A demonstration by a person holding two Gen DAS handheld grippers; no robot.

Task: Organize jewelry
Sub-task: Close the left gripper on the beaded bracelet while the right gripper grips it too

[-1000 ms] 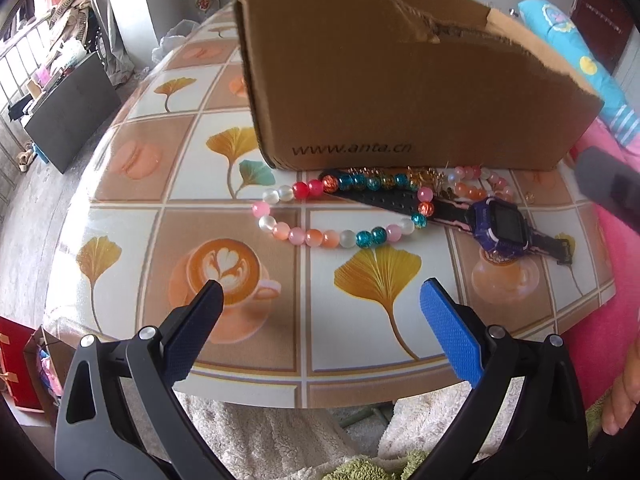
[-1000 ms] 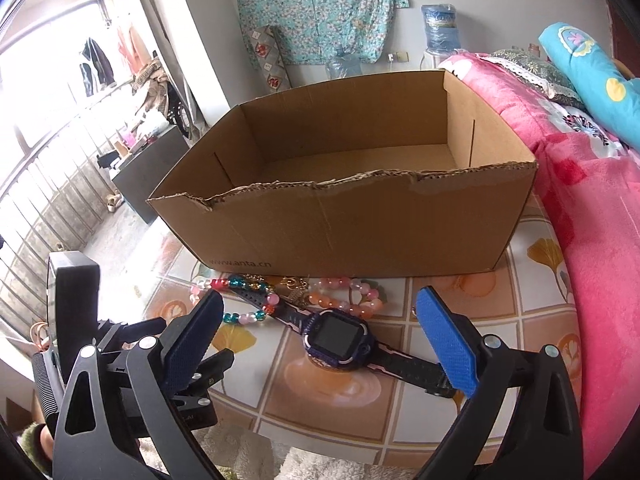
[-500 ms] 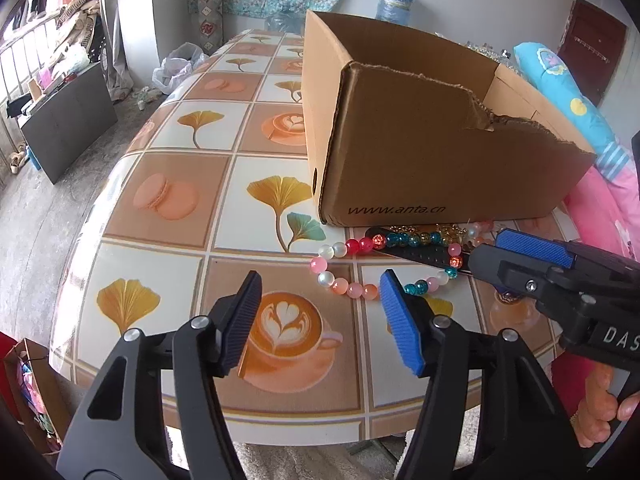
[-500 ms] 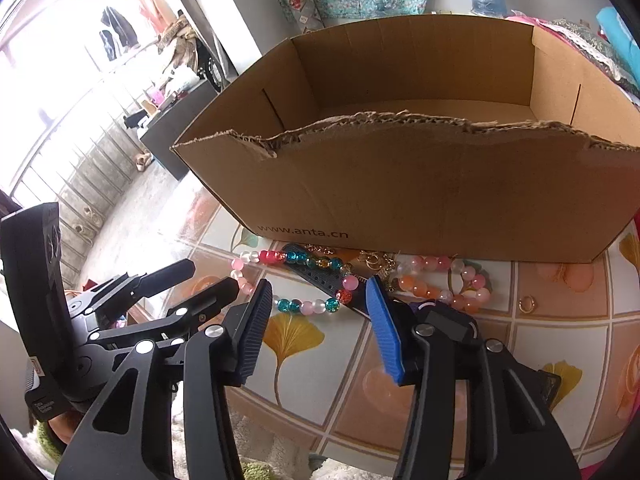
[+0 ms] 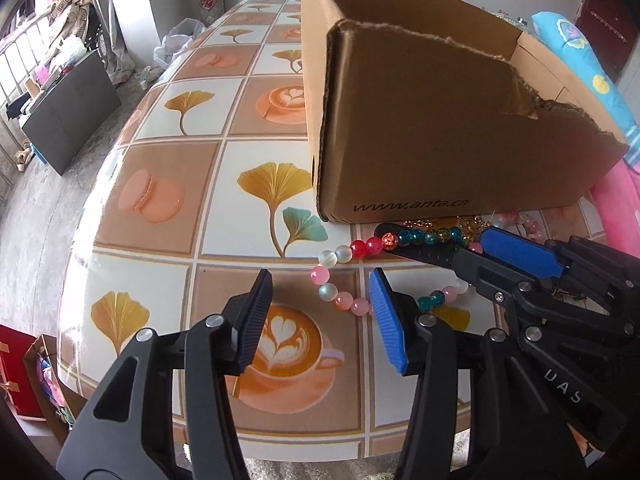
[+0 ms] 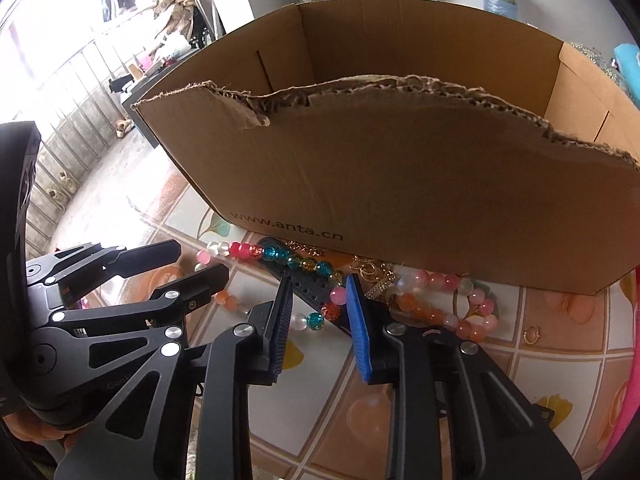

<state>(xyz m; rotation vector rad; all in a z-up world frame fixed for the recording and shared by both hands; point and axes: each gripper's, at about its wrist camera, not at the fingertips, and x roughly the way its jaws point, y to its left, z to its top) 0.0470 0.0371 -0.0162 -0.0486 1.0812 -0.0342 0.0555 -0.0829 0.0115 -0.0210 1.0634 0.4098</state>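
Note:
A multicoloured bead bracelet [image 5: 362, 246] [image 6: 276, 254] lies on the tiled table [image 5: 224, 200] in front of a torn cardboard box [image 5: 440, 140] [image 6: 400, 184]. It crosses a black watch strap [image 5: 420, 254] [image 6: 308, 288]. My left gripper [image 5: 320, 316] [image 6: 200, 258] hangs over the bracelet's left end with its jaws closing; the beads sit just past its tips, untouched. My right gripper [image 6: 320, 316] [image 5: 474, 250] straddles the strap and a few beads, its jaws closing with gaps still showing. A gold chain [image 6: 368, 268] and a pink-orange bracelet [image 6: 432, 312] lie at the box's foot. The watch face is hidden.
A small gold ring [image 6: 531, 335] lies on the table to the right. A pink blanket [image 5: 616, 200] borders the table's right side. The table's near edge runs just below both grippers. On the floor to the left are a dark cabinet [image 5: 68, 120] and a red bag [image 5: 16, 372].
Both grippers' jaws have narrowed from wide open. The right gripper came down and forward over the watch strap and beads. The left gripper shifted left toward the bracelet's left end.

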